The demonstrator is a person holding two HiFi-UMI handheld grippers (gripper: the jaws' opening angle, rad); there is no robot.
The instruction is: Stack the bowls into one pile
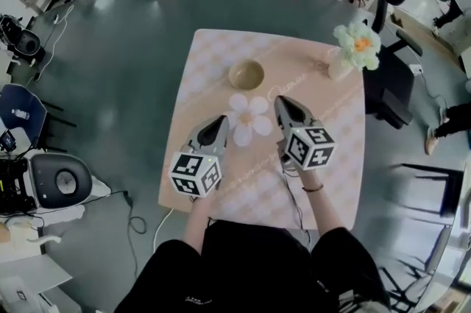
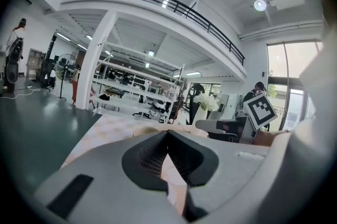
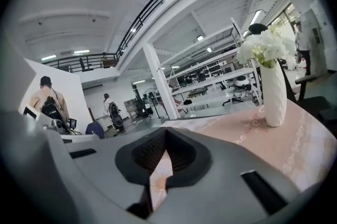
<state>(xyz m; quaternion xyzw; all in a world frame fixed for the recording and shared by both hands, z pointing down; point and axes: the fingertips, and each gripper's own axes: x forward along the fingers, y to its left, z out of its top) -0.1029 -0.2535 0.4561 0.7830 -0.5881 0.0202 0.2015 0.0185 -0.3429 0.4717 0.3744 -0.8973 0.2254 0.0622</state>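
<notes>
A tan bowl (image 1: pixel 246 74) stands upright on the pink checked tablecloth (image 1: pixel 206 61), towards the far side; whether other bowls sit inside it I cannot tell. Both grippers hover nearer me, short of the bowl. My left gripper (image 1: pixel 221 118) points up-table at the left, jaws shut and empty; its tips (image 2: pixel 168 133) meet in its own view. At the right, my right gripper (image 1: pixel 280 101) is also shut with nothing in it, and its tips (image 3: pixel 166 130) meet. The right gripper's marker cube (image 2: pixel 260 110) shows in the left gripper view.
A white vase of white flowers (image 1: pixel 357 46) (image 3: pixel 274 86) stands at the table's far right corner. A white flower-shaped mat (image 1: pixel 249 118) lies between the grippers. Dark floor surrounds the table; a blue chair (image 1: pixel 18 113) and equipment stand at the left.
</notes>
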